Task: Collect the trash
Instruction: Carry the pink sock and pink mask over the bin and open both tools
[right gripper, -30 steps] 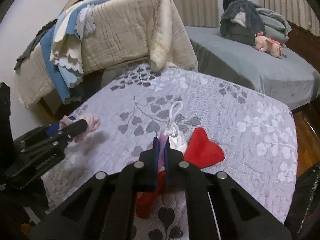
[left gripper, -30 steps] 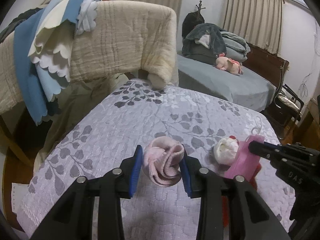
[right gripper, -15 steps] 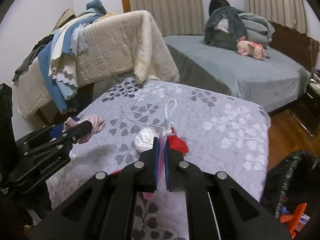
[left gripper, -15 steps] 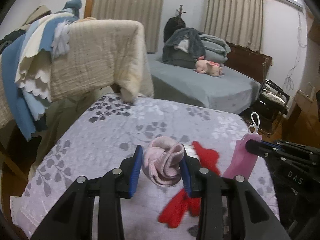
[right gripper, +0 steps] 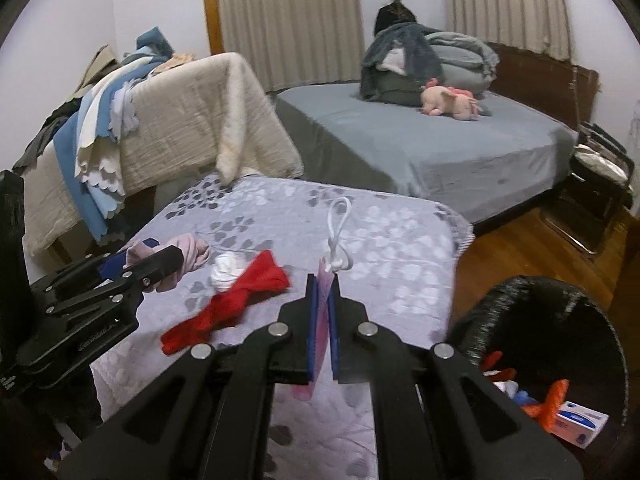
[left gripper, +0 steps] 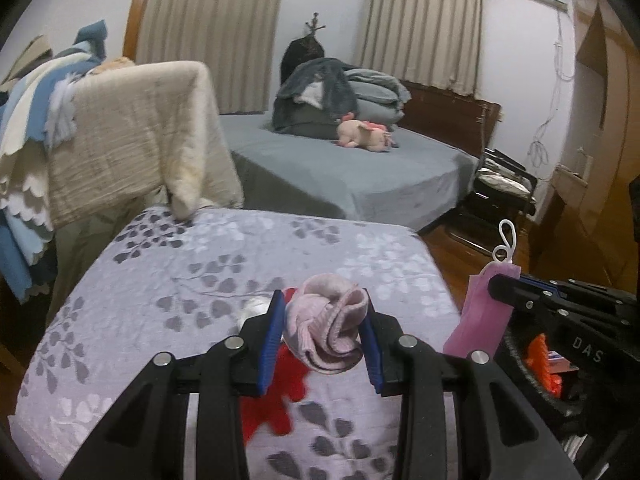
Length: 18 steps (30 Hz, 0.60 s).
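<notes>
My left gripper [left gripper: 325, 322] is shut on a rolled pale pink sock [left gripper: 326, 330], lifted above the lilac leaf-print bedspread [left gripper: 192, 280]. My right gripper [right gripper: 324, 300] is shut on a pink face mask [right gripper: 323, 292] with a white ear loop [right gripper: 338, 236] sticking up; the same mask [left gripper: 480, 316] hangs at the right of the left wrist view. On the bedspread lie a red cloth [right gripper: 236, 300] and a white crumpled ball [right gripper: 225, 272]. In the right wrist view the left gripper [right gripper: 160, 264] with the sock [right gripper: 188, 256] shows at the left.
A black trash bin [right gripper: 560, 308] stands low right beside the bed, holding orange and white litter and a small box [right gripper: 580, 424]. A beige quilt [left gripper: 132, 128] with blue cloths hangs behind. A grey bed [right gripper: 440, 152] with a pink plush toy lies beyond, and wooden floor [right gripper: 520, 240] between.
Both grippers have lifted and drawn back towards the right with the sock and the mask. The red cloth and white ball stay on the bedspread. The trash bin has come into view.
</notes>
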Each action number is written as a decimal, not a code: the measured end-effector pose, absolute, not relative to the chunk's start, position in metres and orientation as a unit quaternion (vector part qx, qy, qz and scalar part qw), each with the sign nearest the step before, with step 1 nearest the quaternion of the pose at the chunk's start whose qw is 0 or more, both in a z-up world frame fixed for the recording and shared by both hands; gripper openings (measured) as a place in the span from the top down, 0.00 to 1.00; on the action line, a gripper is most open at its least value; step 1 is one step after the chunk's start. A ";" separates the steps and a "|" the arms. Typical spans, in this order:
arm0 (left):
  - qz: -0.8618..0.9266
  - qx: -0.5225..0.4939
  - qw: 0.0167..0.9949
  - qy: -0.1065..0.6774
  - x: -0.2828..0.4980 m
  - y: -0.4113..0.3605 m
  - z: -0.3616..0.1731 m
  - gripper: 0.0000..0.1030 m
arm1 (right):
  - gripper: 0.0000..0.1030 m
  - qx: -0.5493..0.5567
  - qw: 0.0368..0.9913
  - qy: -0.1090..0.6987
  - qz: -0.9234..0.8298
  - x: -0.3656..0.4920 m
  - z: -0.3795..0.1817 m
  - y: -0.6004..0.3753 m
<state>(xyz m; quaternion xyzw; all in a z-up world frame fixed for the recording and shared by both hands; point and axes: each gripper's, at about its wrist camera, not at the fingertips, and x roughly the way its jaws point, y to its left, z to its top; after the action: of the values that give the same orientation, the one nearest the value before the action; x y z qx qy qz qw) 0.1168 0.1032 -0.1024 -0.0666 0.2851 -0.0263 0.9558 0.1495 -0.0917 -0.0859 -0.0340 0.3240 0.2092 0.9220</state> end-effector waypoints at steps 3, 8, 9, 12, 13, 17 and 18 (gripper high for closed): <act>-0.041 -0.063 0.956 0.283 0.118 0.085 -0.099 0.65 | 0.95 -0.029 0.928 0.318 0.194 0.145 -0.081 -0.110; -0.070 -0.056 0.955 0.282 0.121 0.055 -0.095 0.65 | 0.95 -0.014 0.937 0.307 0.163 0.140 -0.074 -0.147; -0.077 -0.054 0.955 0.281 0.121 0.048 -0.094 0.65 | 0.95 -0.011 0.939 0.305 0.156 0.138 -0.073 -0.156; -0.098 -0.050 0.953 0.281 0.123 0.028 -0.091 0.65 | 0.95 -0.007 0.943 0.301 0.139 0.133 -0.071 -0.175; -0.105 -0.047 0.953 0.281 0.123 0.021 -0.091 0.65 | 0.95 -0.004 0.945 0.300 0.130 0.132 -0.070 -0.184; -0.136 -0.038 0.950 0.279 0.126 -0.008 -0.087 0.65 | 0.95 0.006 0.948 0.302 0.100 0.126 -0.073 -0.217; -0.146 -0.036 0.948 0.279 0.127 -0.017 -0.087 0.65 | 0.95 0.008 0.948 0.303 0.094 0.125 -0.074 -0.223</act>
<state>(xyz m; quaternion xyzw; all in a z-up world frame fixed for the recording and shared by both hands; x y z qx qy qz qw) 0.1271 -0.0169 -0.0868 -0.0359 0.2790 -0.1460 0.9485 0.1246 -0.2232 -0.0740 0.0076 0.3030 0.0938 0.9483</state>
